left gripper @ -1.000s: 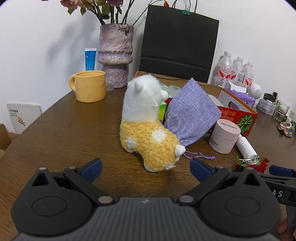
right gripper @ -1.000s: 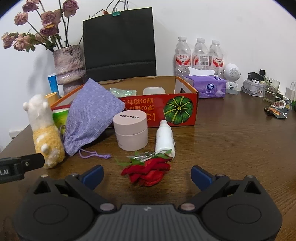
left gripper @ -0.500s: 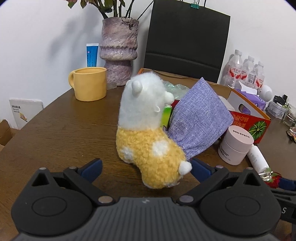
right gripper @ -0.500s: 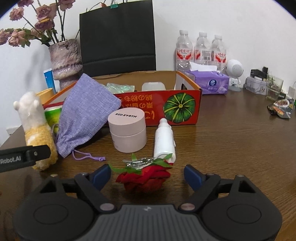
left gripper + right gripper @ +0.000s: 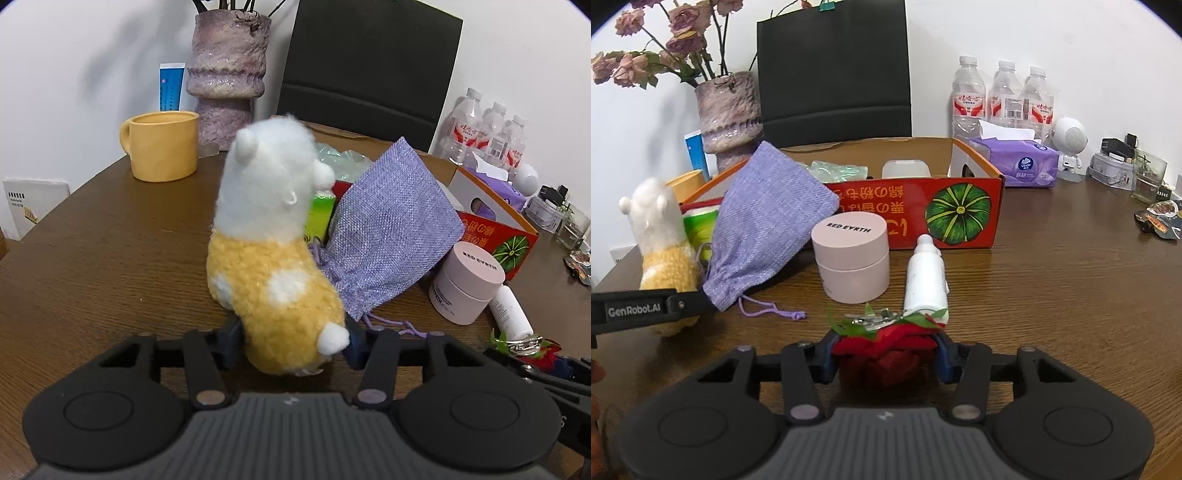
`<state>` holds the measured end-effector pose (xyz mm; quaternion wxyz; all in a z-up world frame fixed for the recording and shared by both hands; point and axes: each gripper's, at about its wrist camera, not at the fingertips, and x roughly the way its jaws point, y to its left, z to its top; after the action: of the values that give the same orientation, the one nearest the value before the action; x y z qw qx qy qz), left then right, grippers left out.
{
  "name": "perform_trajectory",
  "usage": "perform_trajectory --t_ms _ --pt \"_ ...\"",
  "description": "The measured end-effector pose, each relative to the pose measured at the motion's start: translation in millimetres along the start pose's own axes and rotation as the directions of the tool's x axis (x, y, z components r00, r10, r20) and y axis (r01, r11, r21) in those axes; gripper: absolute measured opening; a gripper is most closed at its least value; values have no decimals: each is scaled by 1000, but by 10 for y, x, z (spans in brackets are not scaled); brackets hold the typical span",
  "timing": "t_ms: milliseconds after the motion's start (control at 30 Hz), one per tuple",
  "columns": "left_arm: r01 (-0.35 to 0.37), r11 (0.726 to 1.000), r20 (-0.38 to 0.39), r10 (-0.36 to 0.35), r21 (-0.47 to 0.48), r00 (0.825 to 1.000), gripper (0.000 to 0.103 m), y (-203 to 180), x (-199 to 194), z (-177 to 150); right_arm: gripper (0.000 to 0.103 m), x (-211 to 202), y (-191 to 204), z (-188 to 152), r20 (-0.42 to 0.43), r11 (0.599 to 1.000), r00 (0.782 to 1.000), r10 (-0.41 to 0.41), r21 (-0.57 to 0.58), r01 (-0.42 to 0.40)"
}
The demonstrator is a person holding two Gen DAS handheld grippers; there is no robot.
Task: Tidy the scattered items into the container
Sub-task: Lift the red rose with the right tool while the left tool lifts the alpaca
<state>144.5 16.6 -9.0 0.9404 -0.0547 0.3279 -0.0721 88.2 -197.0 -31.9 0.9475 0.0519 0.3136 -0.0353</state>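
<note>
Both grippers close on their items, where a second ago they stood wide.
The left gripper (image 5: 293, 341) pinches the plush alpaca (image 5: 273, 258); the right gripper (image 5: 884, 356) squeezes the red fabric rose (image 5: 886, 350); behind stands the cardboard box (image 5: 916, 214).

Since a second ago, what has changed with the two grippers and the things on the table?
The left gripper moved in on the plush toy and its jaws are closing, pads now against its yellow body. The right gripper is closing too, pads at the sides of the red fabric rose. The purple pouch, pink jar, white bottle and cardboard box stayed put.
</note>
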Motion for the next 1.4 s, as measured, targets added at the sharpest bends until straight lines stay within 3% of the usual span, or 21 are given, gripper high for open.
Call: perform_trajectory --t_ms 533,1067,1400 --pt "-3 1000 31 3 15 1000 48 -6 -86 -21 41 -41 9 -25 5 999 999 32 -20 -32" --pt "-35 995 119 24 97 993 47 -122 -260 -91 40 -85 56 -35 33 998 999 36 -49 -35" --pt "-41 993 225 16 110 974 47 -75 -535 -53 40 -162 83 -42 80 998 997 6 -62 -1"
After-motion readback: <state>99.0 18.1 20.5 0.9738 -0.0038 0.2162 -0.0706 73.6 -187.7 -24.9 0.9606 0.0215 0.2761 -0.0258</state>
